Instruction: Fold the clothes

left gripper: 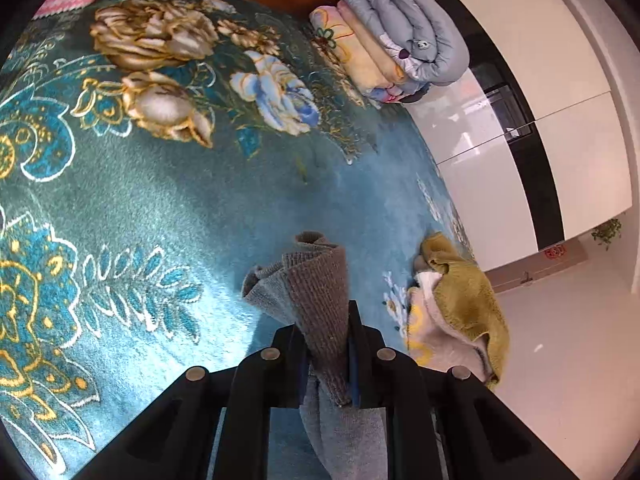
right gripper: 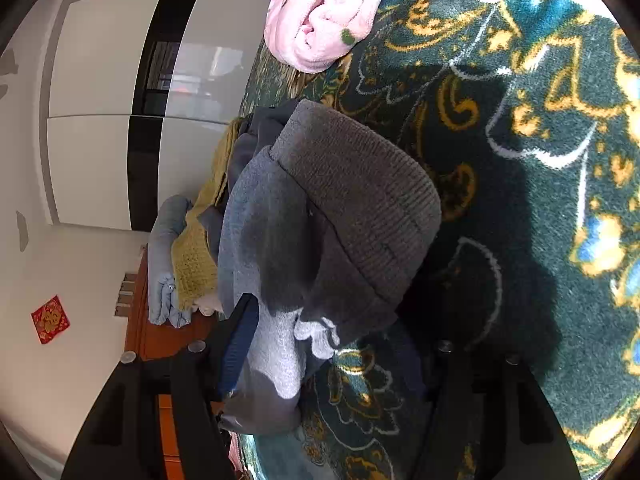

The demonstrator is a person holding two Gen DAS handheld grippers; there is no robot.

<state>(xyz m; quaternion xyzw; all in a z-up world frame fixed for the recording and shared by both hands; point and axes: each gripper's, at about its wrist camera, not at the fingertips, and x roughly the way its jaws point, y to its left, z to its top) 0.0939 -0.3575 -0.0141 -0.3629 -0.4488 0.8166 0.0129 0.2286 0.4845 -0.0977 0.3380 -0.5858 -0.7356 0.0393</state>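
Observation:
A grey knit garment (left gripper: 316, 292) with a ribbed hem rises from between the fingers of my left gripper (left gripper: 326, 320), which is shut on a bunched fold of it above the teal floral blanket (left gripper: 160, 200). In the right wrist view the same grey garment (right gripper: 340, 208) hangs bulky over the blanket (right gripper: 540, 120). My right gripper (right gripper: 328, 344) stands open, its jaws wide apart. The cloth drapes down between them and lies against the blue-padded left finger (right gripper: 240, 340) without being pinched.
A yellow-green and white garment (left gripper: 460, 304) lies crumpled at the bed's right edge. Folded quilts (left gripper: 400, 32) are stacked at the far corner. A pink garment (right gripper: 320, 12) lies on the blanket. White wardrobe doors (left gripper: 560, 100) and pale floor (left gripper: 560, 360) lie beyond the bed.

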